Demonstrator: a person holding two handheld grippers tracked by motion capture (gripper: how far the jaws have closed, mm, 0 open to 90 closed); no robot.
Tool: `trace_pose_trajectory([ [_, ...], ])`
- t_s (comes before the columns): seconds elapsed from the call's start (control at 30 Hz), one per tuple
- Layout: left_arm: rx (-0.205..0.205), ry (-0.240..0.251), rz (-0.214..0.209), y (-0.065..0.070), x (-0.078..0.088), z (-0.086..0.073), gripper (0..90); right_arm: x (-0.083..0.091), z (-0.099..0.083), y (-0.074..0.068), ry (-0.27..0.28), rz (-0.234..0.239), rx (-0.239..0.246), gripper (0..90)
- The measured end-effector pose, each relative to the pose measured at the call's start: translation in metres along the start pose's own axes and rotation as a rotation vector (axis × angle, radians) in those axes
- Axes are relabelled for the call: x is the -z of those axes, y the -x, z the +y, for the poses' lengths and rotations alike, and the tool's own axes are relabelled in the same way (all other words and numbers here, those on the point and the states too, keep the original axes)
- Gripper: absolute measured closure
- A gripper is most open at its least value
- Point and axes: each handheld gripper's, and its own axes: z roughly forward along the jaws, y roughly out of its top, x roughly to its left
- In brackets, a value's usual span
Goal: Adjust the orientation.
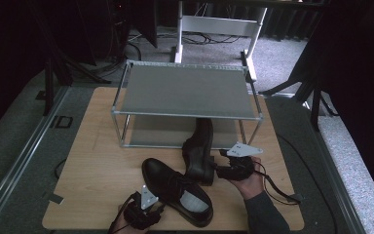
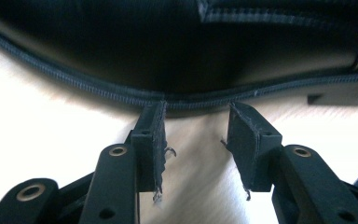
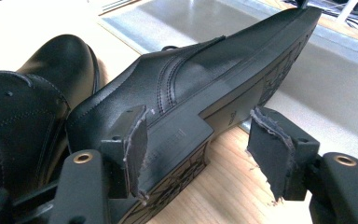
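Wood-grain bench (image 1: 102,161) with rounded corners is being shown on grey carpet, with dark curtains, cables and a white frame behind it. A metal-framed rack (image 1: 185,90) with two flat grey shelves is standing at the far middle of the bench.

Two black leather shoes, smooth and glossy, are being handled. The near shoe (image 1: 177,190) is lying upright on its sole in front of the rack, its long axis running diagonally, rounded toe toward the far left and heel toward the near right; laces and a pale insole are visible. The far shoe (image 1: 199,148) is tipped on its side, its long axis running almost straight away, toe resting on the lower shelf (image 3: 200,18) and heel toward the person. In the right gripper view its patterned black sole (image 3: 279,70) is being turned to the right.

The right tongs (image 3: 198,149) are being held open around the heel (image 3: 177,140) of the far shoe; the left pad is lying against it, the right pad standing clear. The left tongs (image 2: 196,144) are being held open with nothing between them, tips just beside the stitched sole edge of the near shoe (image 2: 177,51). The foam pads are frayed at their edges.
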Motion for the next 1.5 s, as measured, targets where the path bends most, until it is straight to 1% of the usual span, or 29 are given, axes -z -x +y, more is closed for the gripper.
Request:
trace_pose_trajectory([
  [0.13, -0.003, 0.006, -0.007, -0.001, -0.002, 0.003, 57.6, -0.001, 0.001, 0.0, 0.004, 0.005, 0.0, 37.0],
  [0.33, -0.005, 0.015, -0.017, -0.003, -0.004, 0.004, 57.5, -0.005, 0.005, -0.003, 0.01, 0.019, -0.008, 37.0],
  [0.5, -0.005, 0.025, -0.028, -0.005, -0.005, 0.003, 56.9, -0.014, 0.016, -0.013, 0.017, 0.037, 0.019, 35.3],
  [0.57, 0.005, 0.027, -0.035, -0.006, -0.004, 0.003, 56.3, -0.018, 0.021, -0.017, 0.022, 0.042, 0.03, 35.0],
  [0.67, 0.01, 0.026, -0.015, -0.005, -0.003, 0.002, 55.3, -0.024, 0.027, -0.021, 0.018, 0.049, 0.041, 34.4],
  [0.73, 0.012, 0.03, -0.007, -0.006, -0.001, 0.002, 54.9, -0.028, 0.028, -0.022, 0.018, 0.057, 0.038, 34.2],
  [0.93, 0.036, 0.038, 0.021, -0.011, 0.001, 0.001, 54.3, -0.042, 0.031, -0.026, -0.002, 0.041, 0.06, 30.1],
  [0.97, 0.038, 0.04, 0.025, -0.011, 0.001, 0.001, 54.3, -0.044, 0.032, -0.027, 0.002, 0.035, 0.062, 29.6],
  [1.03, 0.044, 0.047, 0.027, -0.012, 0.002, 0.001, 54.1, -0.046, 0.033, -0.025, 0.006, 0.045, 0.042, 28.2],
  [1.1, 0.045, 0.053, 0.031, -0.013, 0.002, 0.001, 53.9, -0.049, 0.033, -0.024, 0.004, 0.025, 0.038, 25.1],
  [1.13, 0.045, 0.053, 0.031, -0.013, 0.002, 0.001, 53.7, -0.049, 0.033, -0.024, 0.004, 0.025, 0.038, 25.1],
  [1.17, 0.048, 0.053, 0.035, -0.014, 0.002, 0.001, 53.7, -0.05, 0.033, -0.023, 0.0, 0.02, 0.04, 22.6],
  [1.2, 0.051, 0.052, 0.034, -0.014, 0.002, 0.001, 53.7, -0.053, 0.034, -0.023, -0.009, -0.016, 0.052, 17.8],
  [1.23, 0.052, 0.052, 0.035, -0.014, 0.002, 0.001, 53.5, -0.055, 0.035, -0.024, -0.014, -0.038, 0.067, 17.1],
  [1.3, 0.05, 0.052, 0.036, -0.014, 0.002, 0.0, 53.5, -0.059, 0.038, -0.027, -0.025, -0.04, 0.082, 13.8],
  [1.37, 0.051, 0.052, 0.037, -0.014, 0.002, 0.0, 53.4, -0.064, 0.039, -0.03, -0.033, -0.058, 0.107, 12.7],
  [1.47, 0.054, 0.051, 0.036, -0.014, 0.002, 0.0, 53.2, -0.069, 0.04, -0.034, -0.043, -0.095, 0.137, 11.1],
  [1.5, 0.054, 0.05, 0.035, -0.014, 0.002, 0.0, 53.2, -0.07, 0.04, -0.035, -0.046, -0.114, 0.157, 10.9],
])
